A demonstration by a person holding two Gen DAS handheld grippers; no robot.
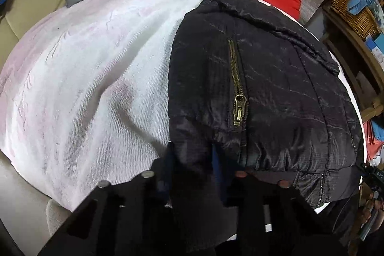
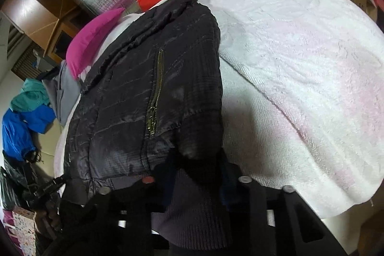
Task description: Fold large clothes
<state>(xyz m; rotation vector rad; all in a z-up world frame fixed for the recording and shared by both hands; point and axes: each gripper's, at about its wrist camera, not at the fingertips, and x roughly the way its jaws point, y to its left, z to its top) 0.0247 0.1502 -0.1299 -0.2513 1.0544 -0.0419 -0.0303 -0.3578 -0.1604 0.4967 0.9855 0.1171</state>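
Left wrist, left gripper (image 1: 192, 160) seemingly pinching black jacket (image 1: 264, 88) hem

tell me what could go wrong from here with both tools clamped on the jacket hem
1. The black jacket is slick and puffy; the left tool and right tool pinch only its near hem, so the fabric could slip out on lifting.
2. Either tool may have caught the white towel underneath and drag it along.
3. The brass zipper pull hangs loose and could snag when folded over.
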